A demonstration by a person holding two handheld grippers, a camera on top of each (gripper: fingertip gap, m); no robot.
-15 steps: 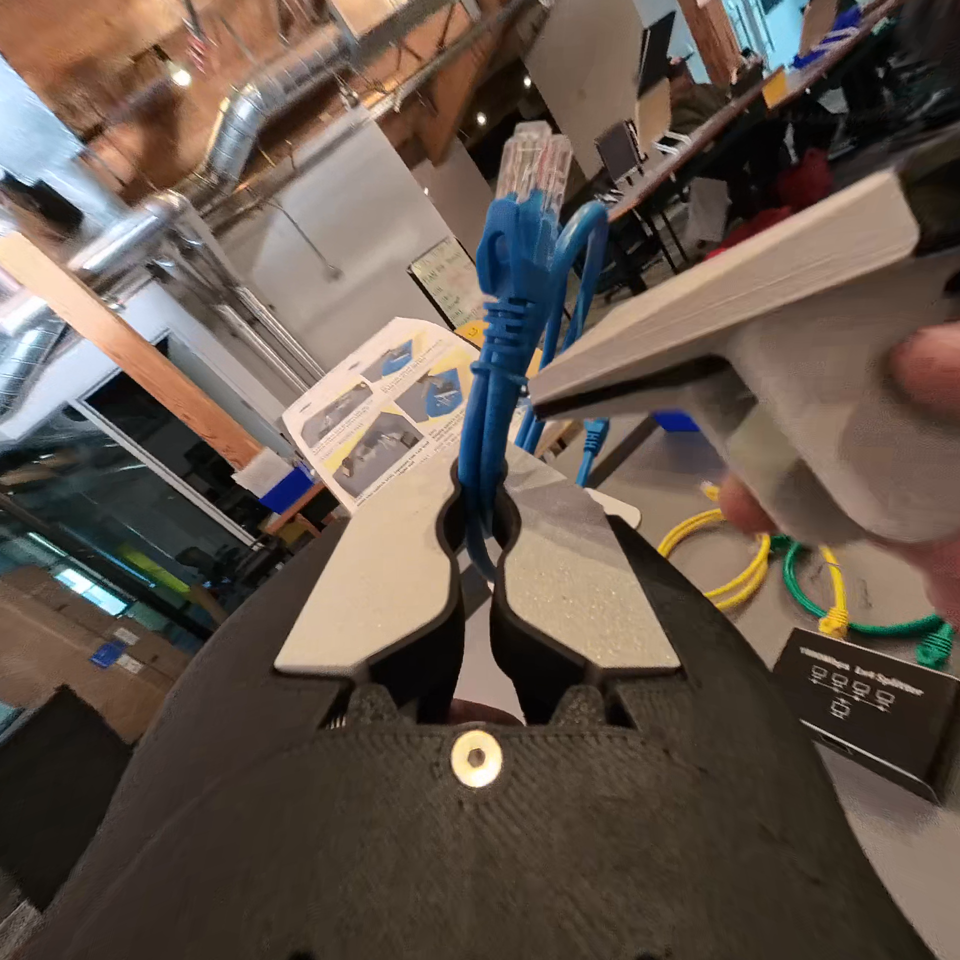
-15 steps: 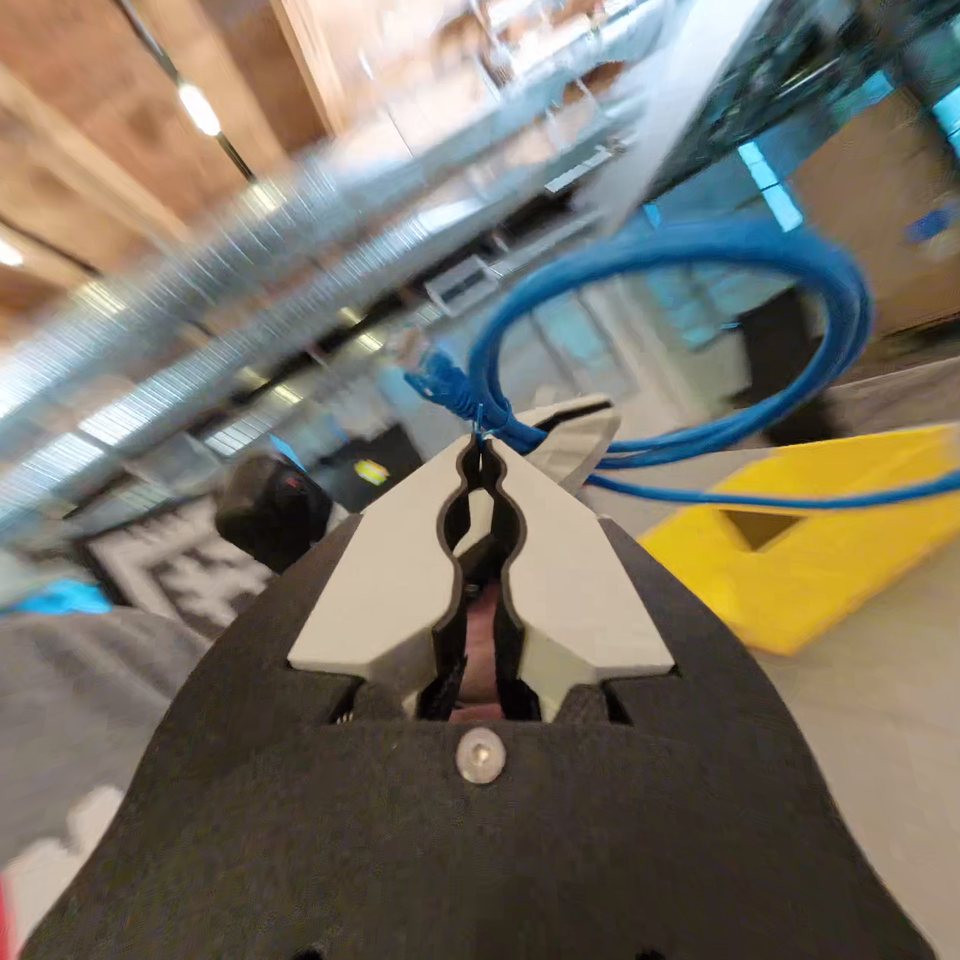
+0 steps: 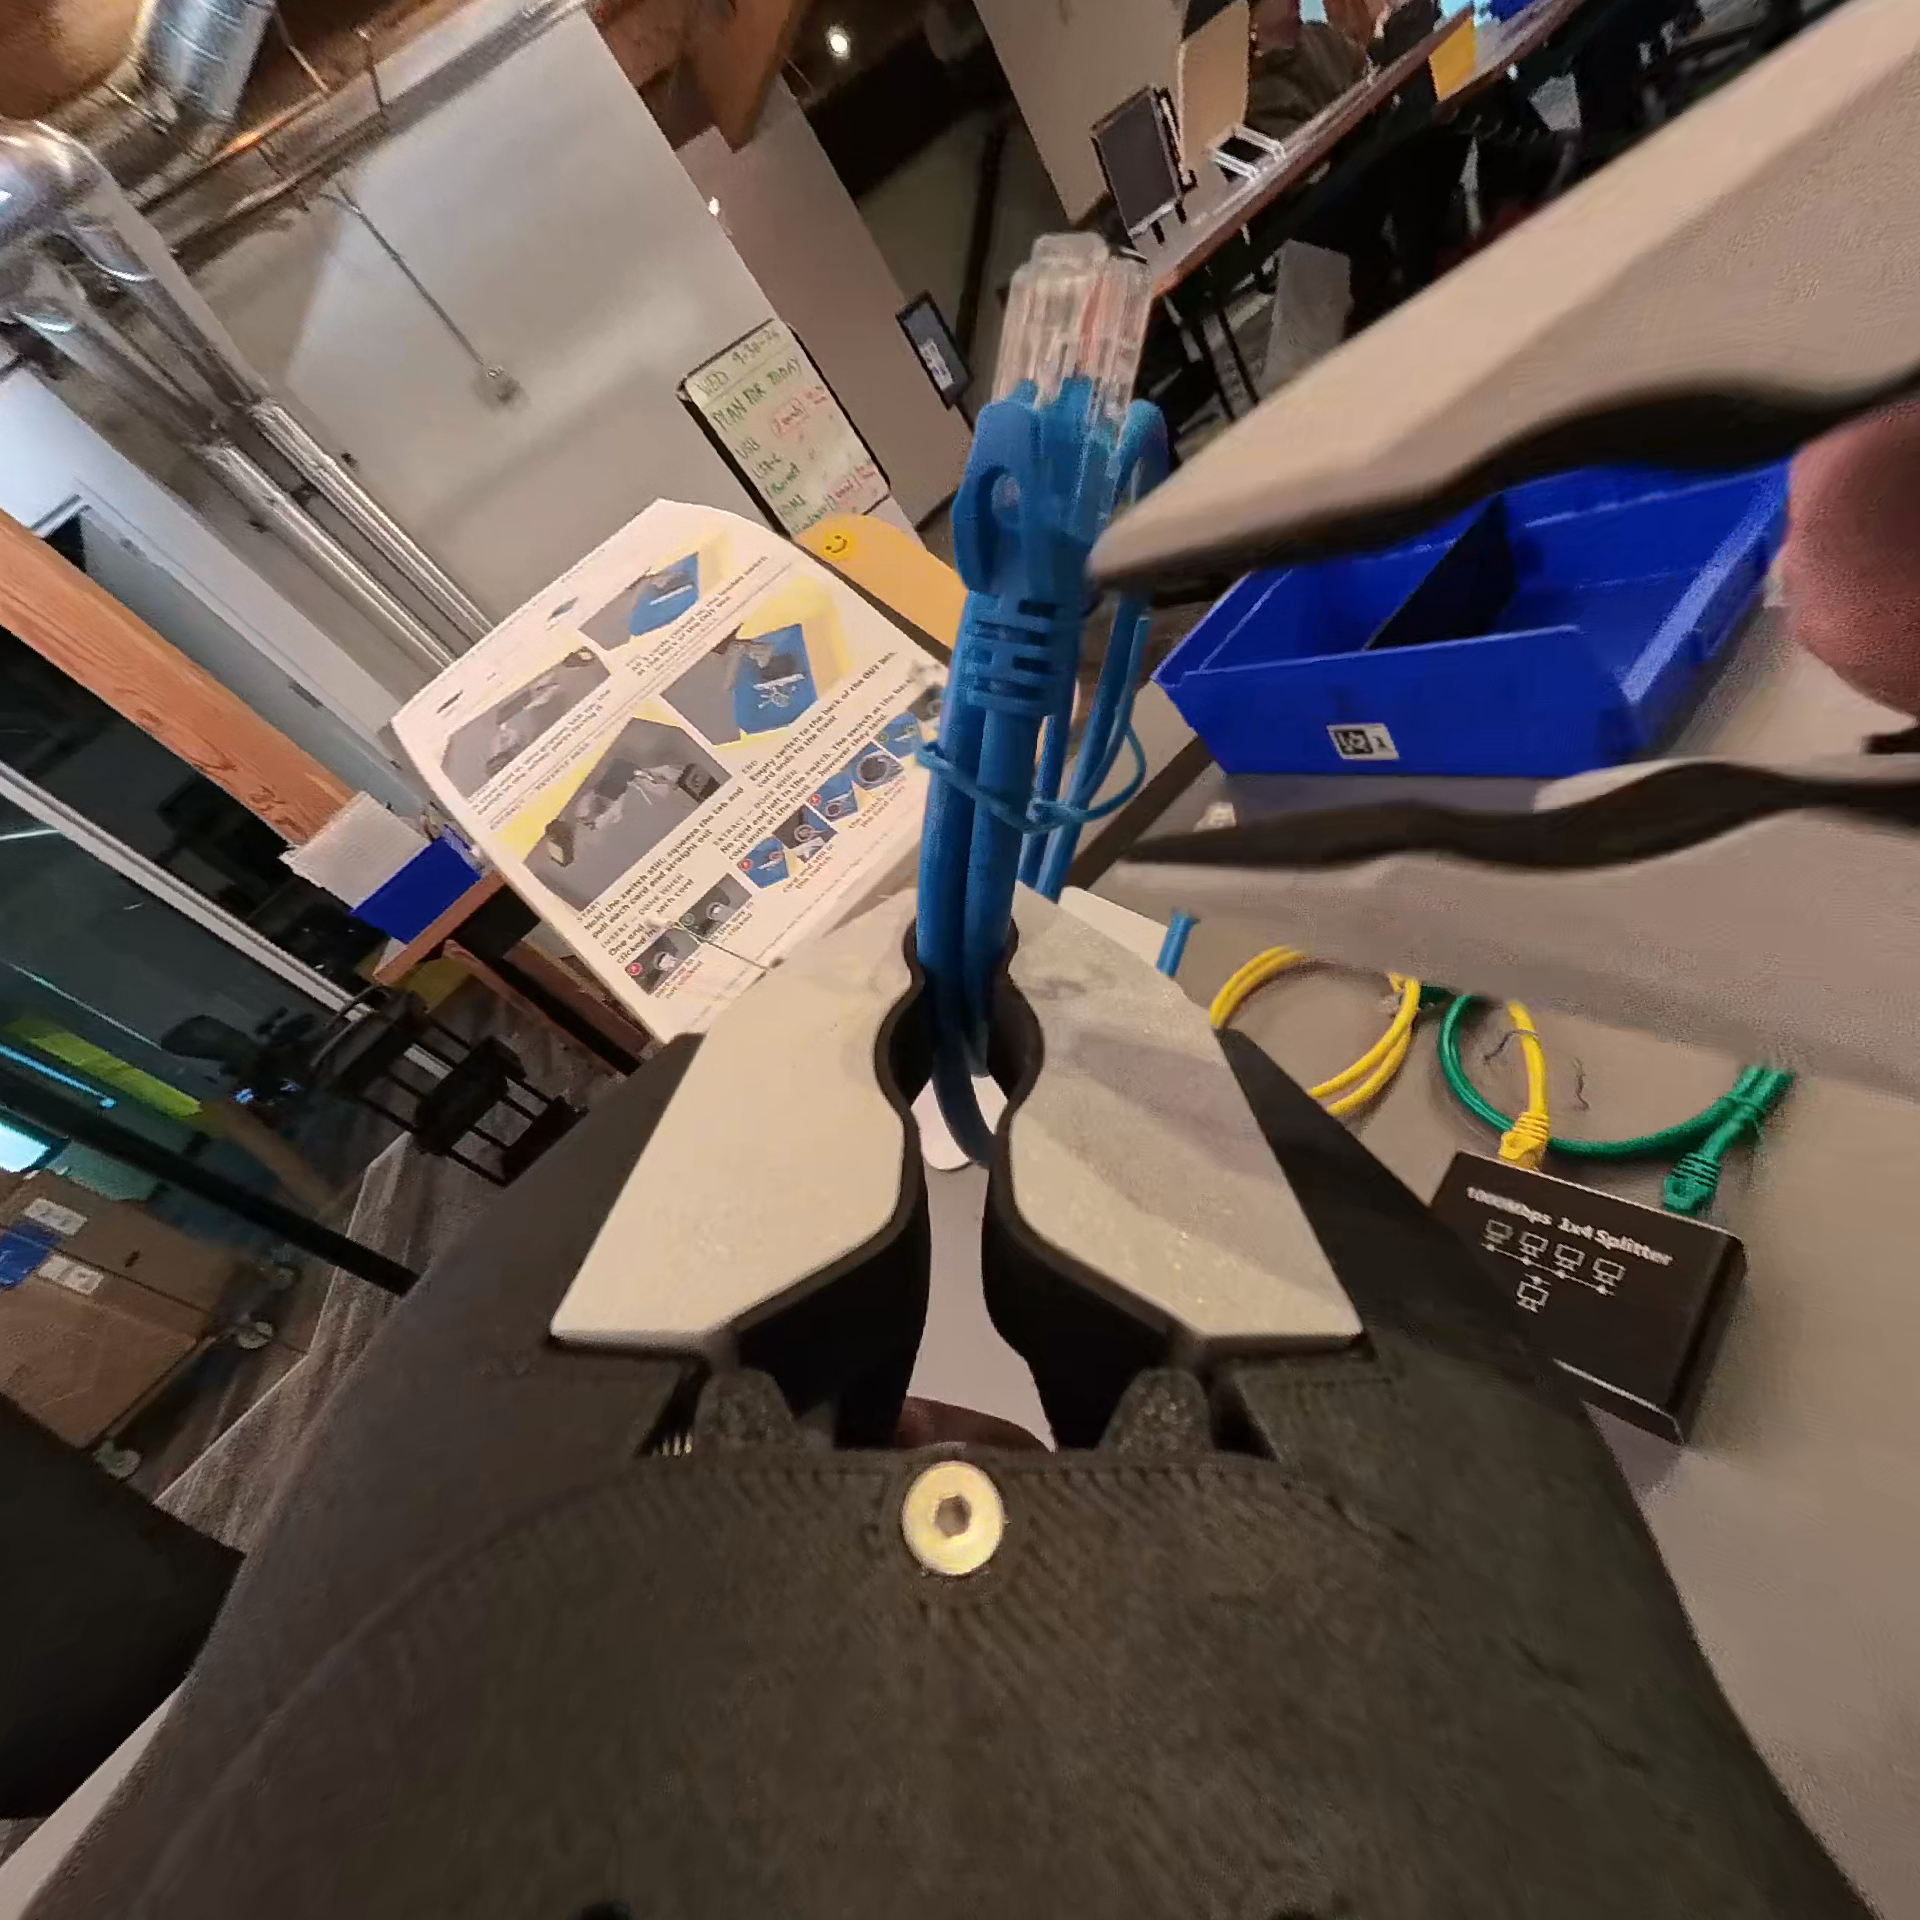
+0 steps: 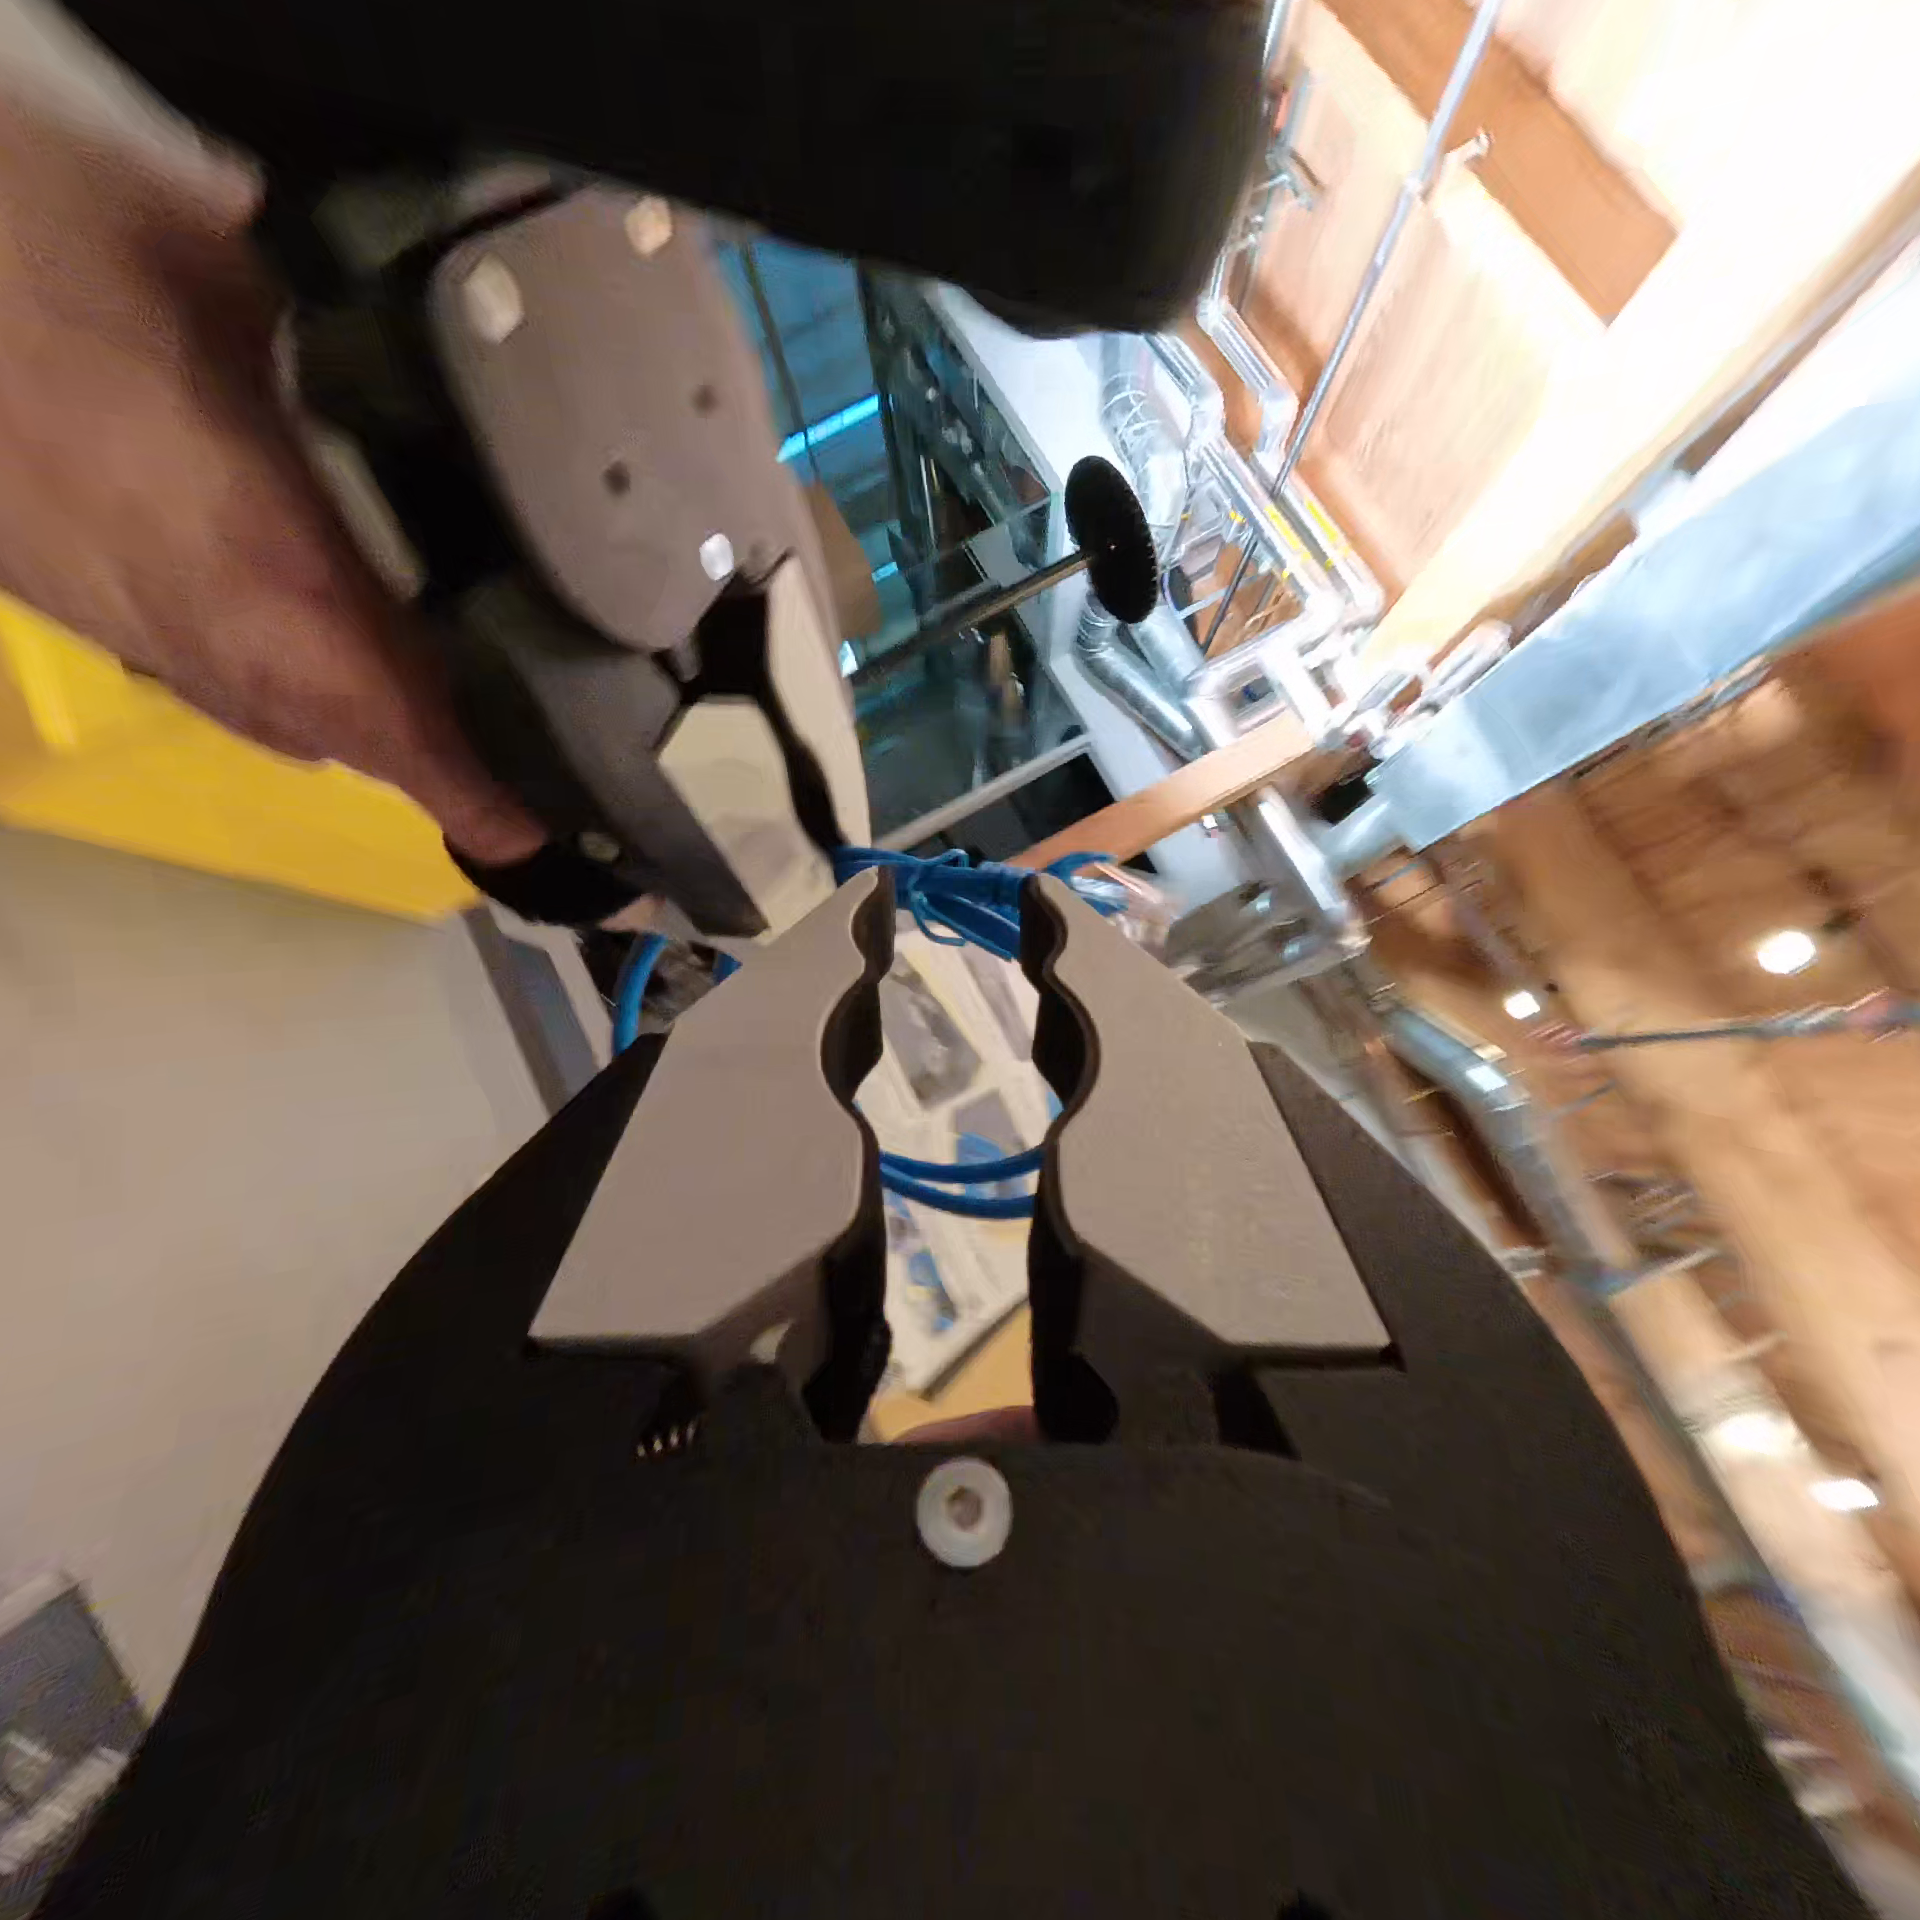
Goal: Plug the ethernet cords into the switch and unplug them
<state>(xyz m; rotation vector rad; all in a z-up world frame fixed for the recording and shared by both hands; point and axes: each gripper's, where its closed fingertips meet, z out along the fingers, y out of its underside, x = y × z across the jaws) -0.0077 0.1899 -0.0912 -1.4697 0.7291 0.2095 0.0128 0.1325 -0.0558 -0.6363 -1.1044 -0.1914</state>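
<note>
My left gripper point(image 3: 961, 935) is shut on a bundled blue ethernet cord point(image 3: 987, 727) and holds it upright, clear plugs point(image 3: 1070, 322) on top, with a thin blue tie around the bundle. My right gripper point(image 4: 961, 914) is open, its tips either side of the blue cord point(image 4: 956, 899) just beyond the left gripper point(image 4: 831, 842). In the left wrist view the right gripper point(image 3: 1101, 717) comes in from the right, jaws apart around the cord's boots. The black switch point(image 3: 1579, 1288) lies on the grey table at the right, with a yellow cord point(image 3: 1340, 1029) plugged into it.
A green cord point(image 3: 1486, 1091) lies looped beside the yellow one behind the switch. A blue bin point(image 3: 1507, 644) and a propped instruction sheet point(image 3: 665, 748) stand at the back. A yellow bin point(image 4: 208, 790) is at the left. A hand point(image 4: 156, 468) holds the left gripper.
My right gripper was shut at the blue cord's tie and has opened and rolled over. My left gripper still holds the bundle and has tilted down a little.
</note>
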